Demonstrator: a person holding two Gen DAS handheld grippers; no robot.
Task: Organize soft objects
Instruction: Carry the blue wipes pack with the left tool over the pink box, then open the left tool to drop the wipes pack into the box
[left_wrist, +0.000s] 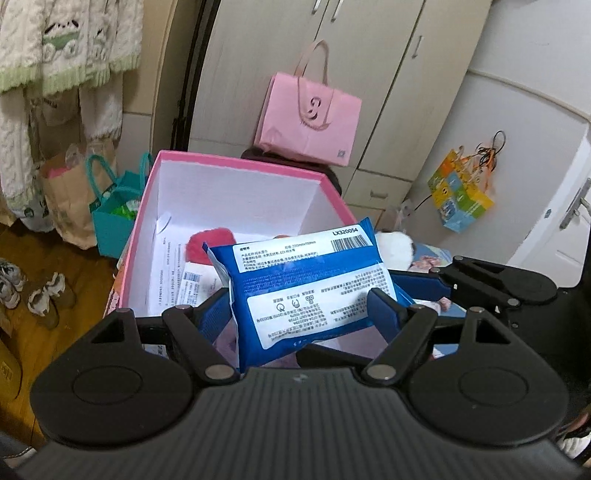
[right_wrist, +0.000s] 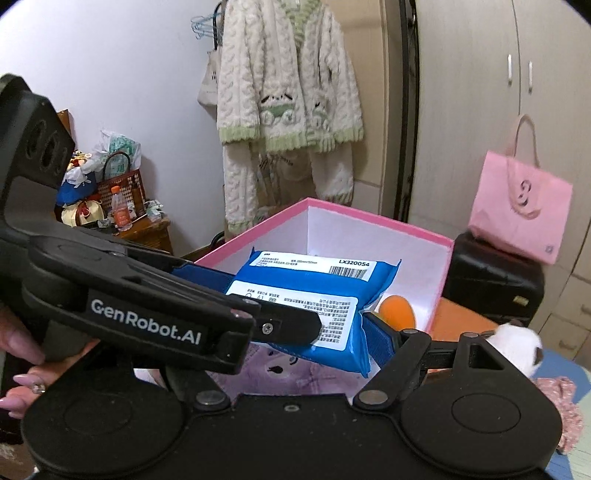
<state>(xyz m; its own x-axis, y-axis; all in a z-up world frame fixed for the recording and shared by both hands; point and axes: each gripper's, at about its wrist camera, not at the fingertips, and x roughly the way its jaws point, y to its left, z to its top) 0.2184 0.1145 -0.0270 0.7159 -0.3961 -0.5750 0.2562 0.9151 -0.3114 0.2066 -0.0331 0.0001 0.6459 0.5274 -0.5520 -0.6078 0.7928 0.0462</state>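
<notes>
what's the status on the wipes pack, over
Left gripper shut on blue wipes pack, held over pink box. Right gripper alongside pack, grip unclear. Red plush already inside; drop unobstructed.

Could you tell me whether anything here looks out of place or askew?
The blue wipes pack is tilted above the pink box, pinched by the left gripper, not yet set down. It looks odd mainly as a plastic packet among plush items like the red fuzzy piece. Nothing looks spilled or damaged.
</notes>
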